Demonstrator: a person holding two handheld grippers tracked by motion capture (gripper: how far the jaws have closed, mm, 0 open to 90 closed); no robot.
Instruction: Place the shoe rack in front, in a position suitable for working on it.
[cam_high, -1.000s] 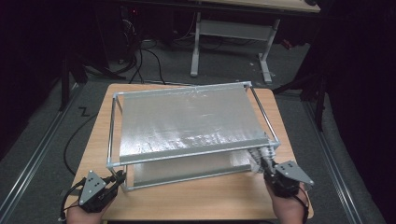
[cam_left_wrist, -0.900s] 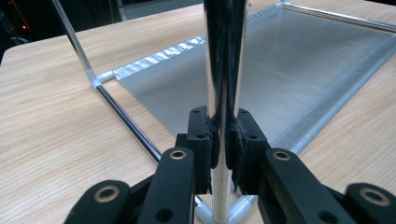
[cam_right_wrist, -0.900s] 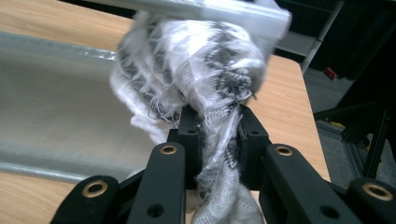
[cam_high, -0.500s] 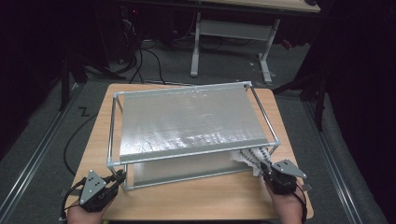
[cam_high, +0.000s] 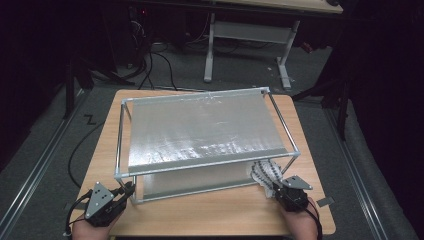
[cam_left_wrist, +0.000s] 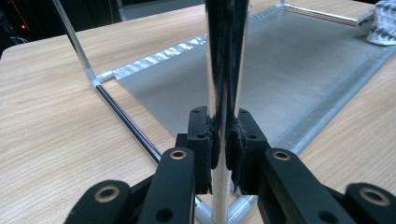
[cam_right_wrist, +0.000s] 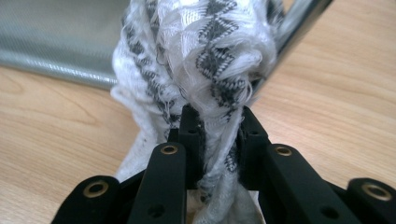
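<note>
A two-tier metal rack (cam_high: 200, 131) with silver mesh shelves stands on the wooden table (cam_high: 210, 212). My left gripper (cam_high: 126, 190) is shut on the rack's near-left chrome upright post (cam_left_wrist: 225, 70), its pads pressed on both sides of the post. My right gripper (cam_high: 274, 186) is shut on a bunched white cloth with black zigzag pattern (cam_right_wrist: 196, 60), low at the rack's near-right corner (cam_high: 264, 172), beside the near-right post (cam_right_wrist: 292, 32). The cloth (cam_left_wrist: 380, 25) also shows far off in the left gripper view, at the lower shelf's (cam_left_wrist: 280, 74) end.
Bare table surface runs along the front edge between my two hands. Past the table's far edge stand a white desk frame (cam_high: 250, 40) and loose cables (cam_high: 160, 60) on the dark floor. A cable (cam_high: 80, 150) hangs down the table's left side.
My right gripper has sunk with the cloth, from the height of the upper shelf's corner down to the lower shelf level. The left gripper and the rack have kept still.
</note>
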